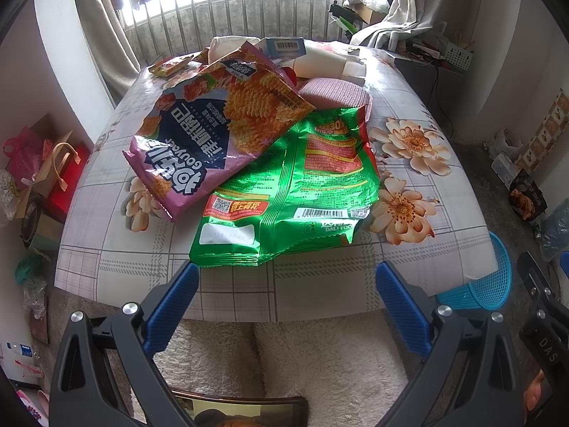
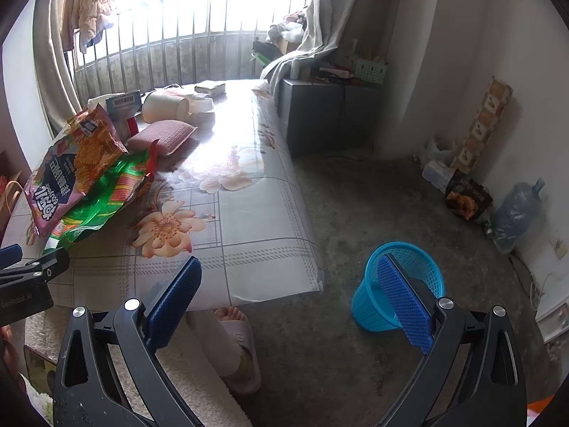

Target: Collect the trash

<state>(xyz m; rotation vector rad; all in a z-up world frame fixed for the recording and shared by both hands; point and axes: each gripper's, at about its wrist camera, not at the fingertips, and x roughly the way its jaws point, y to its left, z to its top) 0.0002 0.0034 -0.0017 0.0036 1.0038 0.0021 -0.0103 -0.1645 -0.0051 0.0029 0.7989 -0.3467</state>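
Left tool (image 1: pixel 286 279): your blue pads are spread wide with nothing between them, held at the near edge of the table (image 1: pixel 320 284).
Pink snack bag (image 1: pixel 199 131): it lies ahead and left of your left tool, overlapping the green bag's far left part.
Green snack bag (image 1: pixel 295 192): it lies flat on the table, its near edge just beyond your left tool's fingertips, not touching them.
Pink sponge (image 1: pixel 334 94): behind the green bag.
Right tool (image 2: pixel 290 281): your pads are wide apart and empty, off the table's right corner.
Blue basket (image 2: pixel 373 306): on the floor, partly behind your right tool's right pad.
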